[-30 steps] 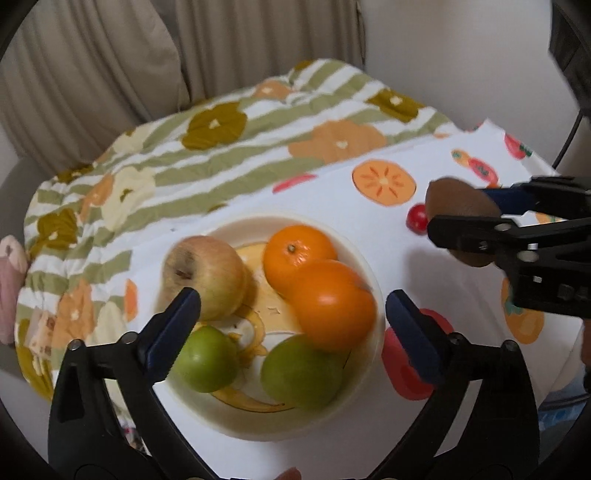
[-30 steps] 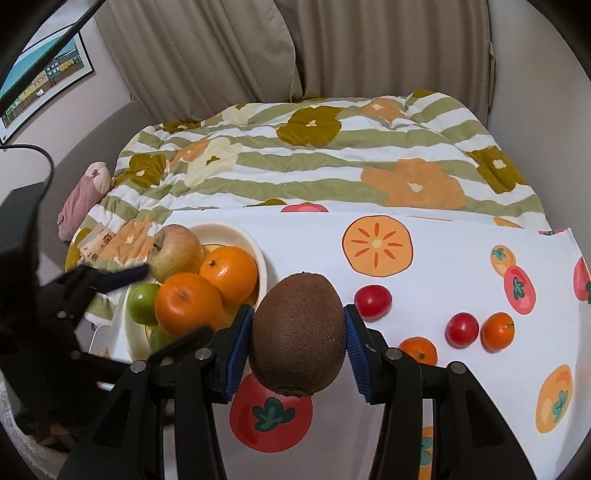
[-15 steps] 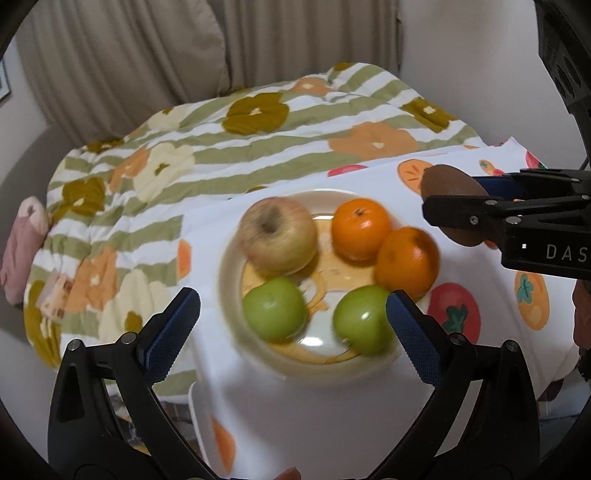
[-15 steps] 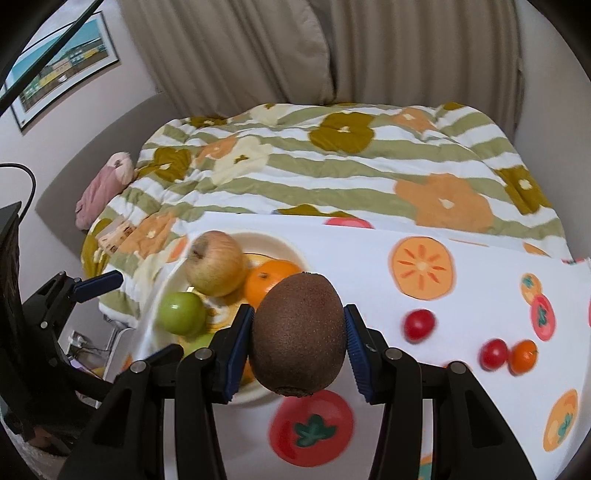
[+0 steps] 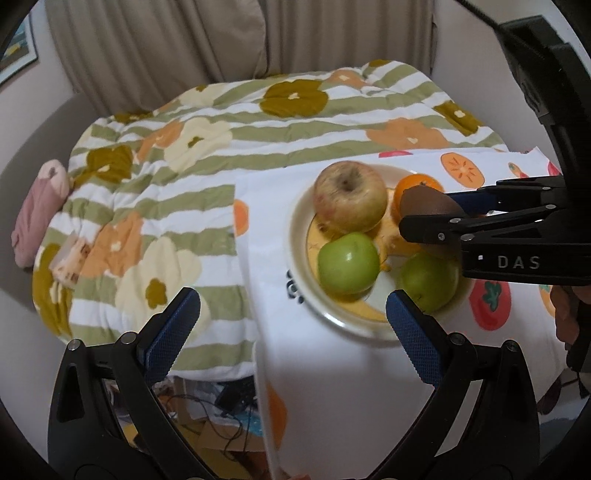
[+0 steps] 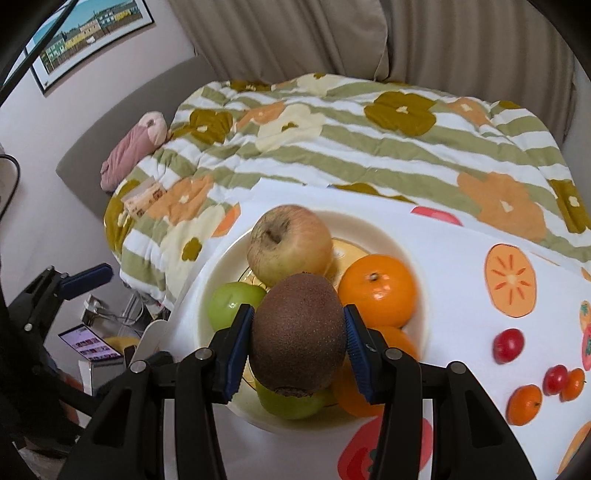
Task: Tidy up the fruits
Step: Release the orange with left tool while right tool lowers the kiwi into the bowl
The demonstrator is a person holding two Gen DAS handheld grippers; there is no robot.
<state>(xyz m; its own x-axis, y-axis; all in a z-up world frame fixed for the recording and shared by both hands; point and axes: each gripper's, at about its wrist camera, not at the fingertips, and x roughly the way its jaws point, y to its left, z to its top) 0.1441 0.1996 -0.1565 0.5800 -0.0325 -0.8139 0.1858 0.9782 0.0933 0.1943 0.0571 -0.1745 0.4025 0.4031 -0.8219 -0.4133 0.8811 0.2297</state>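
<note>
Right gripper jaws clamped on a brown kiwi, blue pads pressing both sides, stem end toward camera. The kiwi hangs over the cream plate, above the fruit in it, not resting on anything as far as can be seen. In the left wrist view the same kiwi shows at the right gripper's tip, over the plate's right half.

Left gripper jaws spread wide, nothing between them; it sits at the near-left edge of the plate, one pad over the bedspread, the other over the plate rim.

Plate contents: reddish-yellow apple at back, green apple front left, second green apple front right, mostly hidden under the kiwi in the right wrist view, two oranges, one at right, the other lower and partly covered.

Plate stands on a white tabletop cloth printed with persimmons and tomatoes. Loose on the cloth at right: two cherry tomatoes, a small orange fruit.

Readable writing: "DAS" in grey letters on the right gripper's black body, cut off by the frame edge. Small dark mark on the plate's outer rim, not legible. Framed picture of coloured houses on the wall, no text readable. Printed packet on the bedspread, print too small to read.
</note>
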